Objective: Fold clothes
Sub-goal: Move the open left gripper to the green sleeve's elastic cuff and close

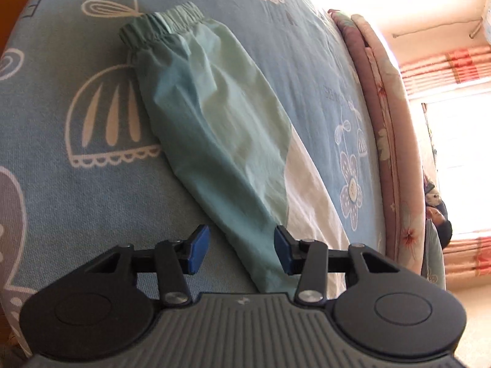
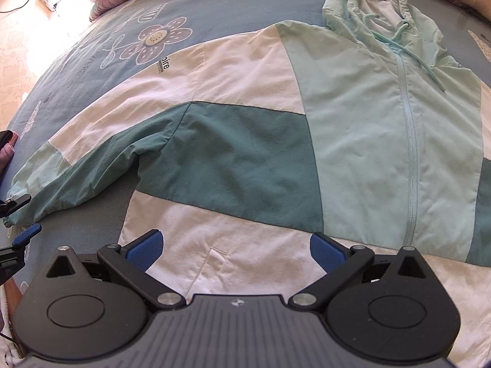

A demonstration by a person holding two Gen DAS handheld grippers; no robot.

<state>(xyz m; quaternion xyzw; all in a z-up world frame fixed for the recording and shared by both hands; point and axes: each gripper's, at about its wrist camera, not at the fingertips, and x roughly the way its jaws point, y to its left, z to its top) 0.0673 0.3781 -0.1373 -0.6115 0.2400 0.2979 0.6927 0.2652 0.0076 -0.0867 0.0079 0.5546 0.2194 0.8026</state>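
Note:
A hooded jacket (image 2: 245, 153) in mint, teal and white lies flat and zipped on the bed, hood (image 2: 368, 9) at the far side. My right gripper (image 2: 237, 245) is open above the white hem panel, holding nothing. One sleeve (image 1: 208, 116) stretches away from my left gripper (image 1: 242, 245), ending in its elastic cuff (image 1: 162, 24). That gripper is open, with the sleeve's near part lying between its blue pads (image 1: 199, 245). In the right wrist view the left gripper (image 2: 23, 216) shows at the left edge beside the sleeve's (image 2: 76, 178) end.
A blue bedsheet (image 1: 46, 184) with white prints covers the bed. A folded pink floral quilt (image 1: 386, 122) lies along the far edge. Beyond it are striped curtains (image 1: 445, 67) and a bright window. A fingertip (image 2: 6, 153) shows at the left edge of the right wrist view.

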